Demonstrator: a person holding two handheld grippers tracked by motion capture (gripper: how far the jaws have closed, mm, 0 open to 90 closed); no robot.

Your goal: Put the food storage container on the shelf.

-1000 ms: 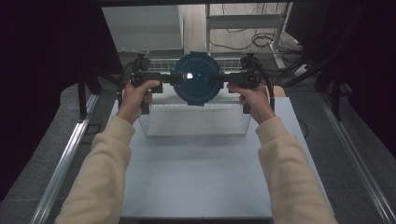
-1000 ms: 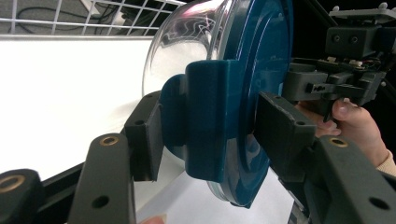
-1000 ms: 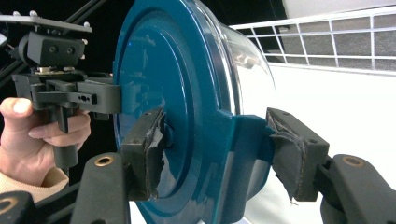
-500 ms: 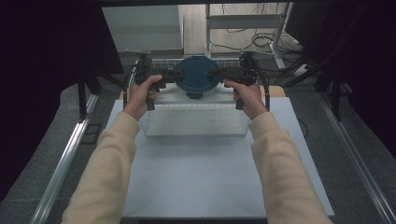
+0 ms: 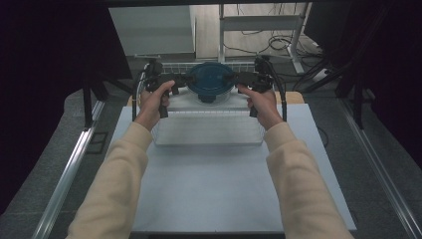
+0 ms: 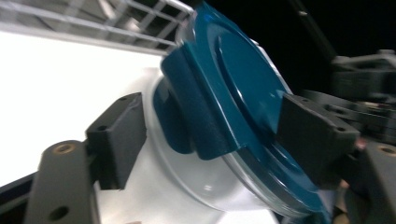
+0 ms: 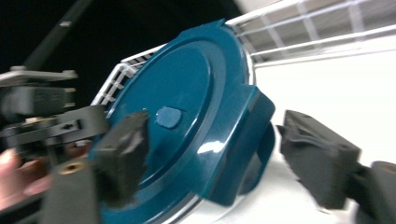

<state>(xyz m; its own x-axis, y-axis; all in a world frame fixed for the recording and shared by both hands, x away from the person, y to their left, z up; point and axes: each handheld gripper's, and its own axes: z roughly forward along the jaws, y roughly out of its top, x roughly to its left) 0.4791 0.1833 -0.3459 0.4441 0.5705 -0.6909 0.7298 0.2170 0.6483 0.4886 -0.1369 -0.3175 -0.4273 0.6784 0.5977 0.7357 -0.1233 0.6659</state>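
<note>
Your left gripper [image 5: 175, 83] stands wide: its jaws have just been opening, and the blue side latch of the container [image 5: 211, 85] sits between them with a gap at each pad [image 6: 116, 140]. Your right gripper [image 5: 238, 79] is the same on the opposite side, its jaws just opened around the other latch with the pads [image 7: 125, 149] clear of it. My reading is that you carried the container by its two latches to keep it level, and are now letting go of it. It sits at the far side of the desk [image 5: 219, 189], just beyond the clear rectangular bin [image 5: 206, 130] and in front of a white wire basket [image 5: 179, 67].

The lid [image 7: 177, 135] is glossy teal plastic, round, with a raised rim, a small oval button near its middle and smooth moulded clip latches. The bowl [image 6: 187, 186] beneath is smooth and pale, apparently glass or plastic. The gripper pads are matt black blocks.
</note>
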